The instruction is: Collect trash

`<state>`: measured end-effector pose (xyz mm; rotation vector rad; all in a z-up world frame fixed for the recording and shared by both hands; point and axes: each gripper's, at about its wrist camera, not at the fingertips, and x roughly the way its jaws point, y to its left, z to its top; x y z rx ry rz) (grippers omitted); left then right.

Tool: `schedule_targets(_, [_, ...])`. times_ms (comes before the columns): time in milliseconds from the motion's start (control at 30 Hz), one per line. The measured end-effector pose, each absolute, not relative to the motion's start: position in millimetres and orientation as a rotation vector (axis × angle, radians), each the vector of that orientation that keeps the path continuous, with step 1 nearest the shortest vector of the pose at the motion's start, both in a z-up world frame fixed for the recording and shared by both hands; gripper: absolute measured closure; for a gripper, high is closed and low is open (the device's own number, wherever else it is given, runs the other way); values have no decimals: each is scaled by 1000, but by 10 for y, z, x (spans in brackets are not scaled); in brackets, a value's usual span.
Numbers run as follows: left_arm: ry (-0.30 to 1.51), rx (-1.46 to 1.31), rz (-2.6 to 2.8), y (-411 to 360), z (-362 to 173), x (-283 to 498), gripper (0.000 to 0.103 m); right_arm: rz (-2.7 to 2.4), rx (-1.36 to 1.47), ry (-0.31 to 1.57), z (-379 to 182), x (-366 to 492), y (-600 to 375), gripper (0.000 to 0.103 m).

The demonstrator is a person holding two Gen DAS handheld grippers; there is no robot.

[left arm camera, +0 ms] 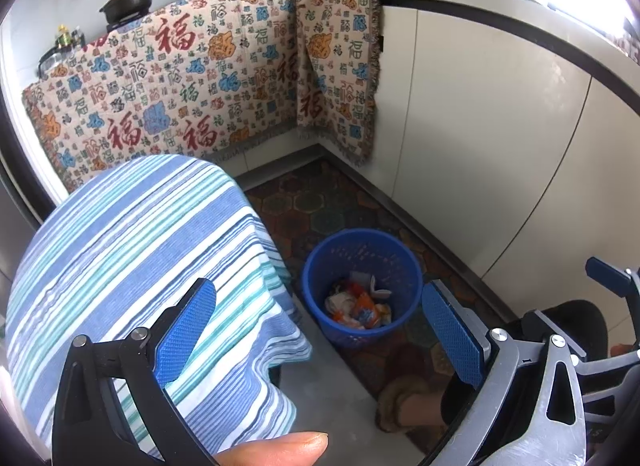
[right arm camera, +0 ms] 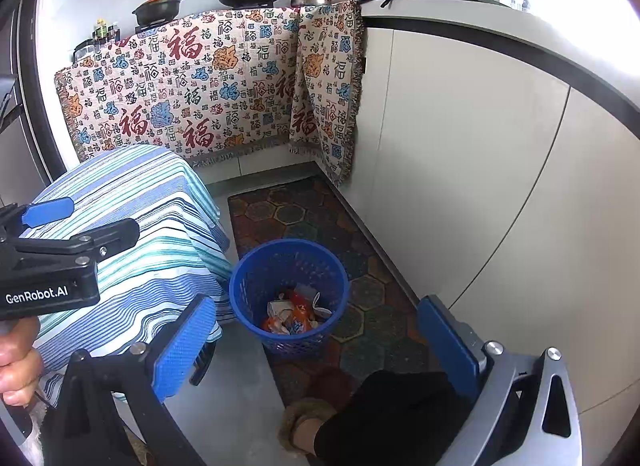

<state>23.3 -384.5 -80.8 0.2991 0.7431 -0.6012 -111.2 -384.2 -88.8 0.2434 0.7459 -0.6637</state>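
A blue plastic basket (left arm camera: 362, 286) (right arm camera: 289, 294) stands on the patterned floor mat beside a small table. Crumpled orange and white wrappers (left arm camera: 360, 306) (right arm camera: 294, 316) lie in its bottom. My left gripper (left arm camera: 320, 330) hangs open high above the floor, its blue pads on either side of the basket in its own view, nothing between them. My right gripper (right arm camera: 316, 342) is also open and empty, framing the basket from above. In the right wrist view the left gripper (right arm camera: 52, 221) shows at the left edge over the table.
A small table under a blue striped cloth (left arm camera: 132, 266) (right arm camera: 132, 234) stands left of the basket. White cabinets (left arm camera: 480, 145) run along the right. A patterned blanket (left arm camera: 200, 85) hangs over the stove counter with pans. A person's slippered foot (left arm camera: 404, 406) rests on the mat (right arm camera: 320, 217).
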Motion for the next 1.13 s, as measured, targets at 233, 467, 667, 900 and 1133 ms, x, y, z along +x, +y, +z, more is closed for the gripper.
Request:
schedule_targets(233, [745, 299, -600, -3838, -805, 253, 0, -665, 241, 751, -897, -1108, -3872, 0])
schedule_targets(467, [752, 296, -596, -3812, -819, 281, 0, -670, 243, 759, -906, -1093, -3891, 0])
schedule_targets(667, [756, 296, -598, -3818, -833, 284, 0, -669, 242, 764, -925, -1070, -3875, 0])
schedule_targets(900, [772, 290, -616, -3821, -850, 304, 0, -679, 246, 767, -938, -1063, -3880, 0])
schedule_targets(1133, [762, 270, -640, -3787, -820, 286, 1, -687, 251, 768, -951, -1069, -3861, 0])
